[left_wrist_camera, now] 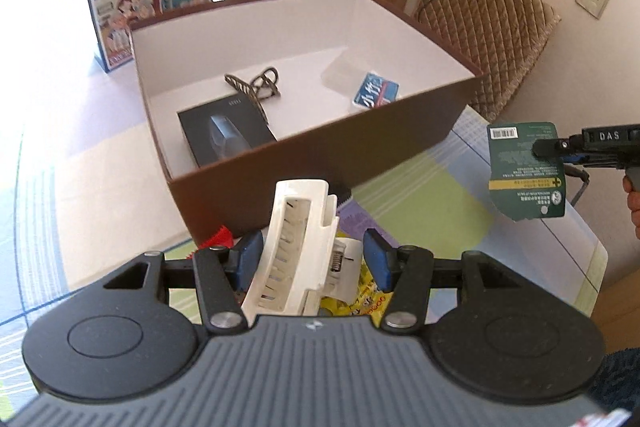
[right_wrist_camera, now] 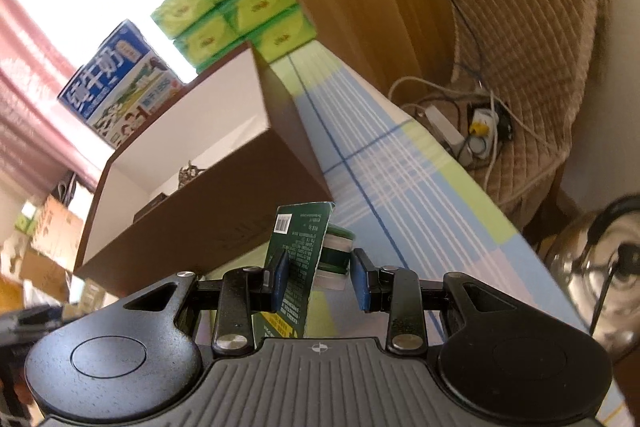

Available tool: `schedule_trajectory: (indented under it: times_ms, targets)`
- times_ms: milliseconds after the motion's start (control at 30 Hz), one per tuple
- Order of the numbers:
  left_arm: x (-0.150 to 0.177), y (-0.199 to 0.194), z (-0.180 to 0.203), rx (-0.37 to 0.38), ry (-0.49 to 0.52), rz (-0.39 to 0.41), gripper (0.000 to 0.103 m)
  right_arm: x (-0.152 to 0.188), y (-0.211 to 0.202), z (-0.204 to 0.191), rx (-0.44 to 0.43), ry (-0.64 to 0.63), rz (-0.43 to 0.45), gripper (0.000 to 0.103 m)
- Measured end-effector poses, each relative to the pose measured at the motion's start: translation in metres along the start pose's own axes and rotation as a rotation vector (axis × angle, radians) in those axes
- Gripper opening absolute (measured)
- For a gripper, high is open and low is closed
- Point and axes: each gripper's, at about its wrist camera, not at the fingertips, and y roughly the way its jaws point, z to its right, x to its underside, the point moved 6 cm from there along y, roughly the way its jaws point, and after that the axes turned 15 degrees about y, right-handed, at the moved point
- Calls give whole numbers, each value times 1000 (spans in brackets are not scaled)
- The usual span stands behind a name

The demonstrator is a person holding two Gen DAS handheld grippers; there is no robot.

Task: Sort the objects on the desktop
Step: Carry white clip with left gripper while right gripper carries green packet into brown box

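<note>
Now right hand-held gripper (right_wrist_camera: 319, 277) pinching green card pack (right_wrist_camera: 298, 259) by edge, risking twisting out; left hand-held gripper (left_wrist_camera: 311, 259) spreading around white clip (left_wrist_camera: 296, 251), lower centre, possibly catching brown box (left_wrist_camera: 280, 163) wall.

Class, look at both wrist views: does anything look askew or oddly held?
Yes. The white hair clip sits tilted between the left gripper's fingers, and the right gripper holds the green blister card edge-on, its pack jutting sideways.
</note>
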Motion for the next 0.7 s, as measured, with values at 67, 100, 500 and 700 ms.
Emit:
schedule_trajectory:
  times_ms: [67, 100, 500, 700]
  targets:
    - [-2, -4, 0, -12, 1, 8, 50, 0, -2, -7, 12, -48, 1, 30]
    - [-3, -6, 0, -17, 1, 12, 50, 1, -3, -11, 20, -75, 1, 30]
    - [-21, -21, -3, -50, 13, 60, 50, 4, -12, -56, 19, -385, -13, 30]
    - [-33, -27, -7, -68, 16, 91, 50, 1, -16, -80, -7, -481, -11, 31]
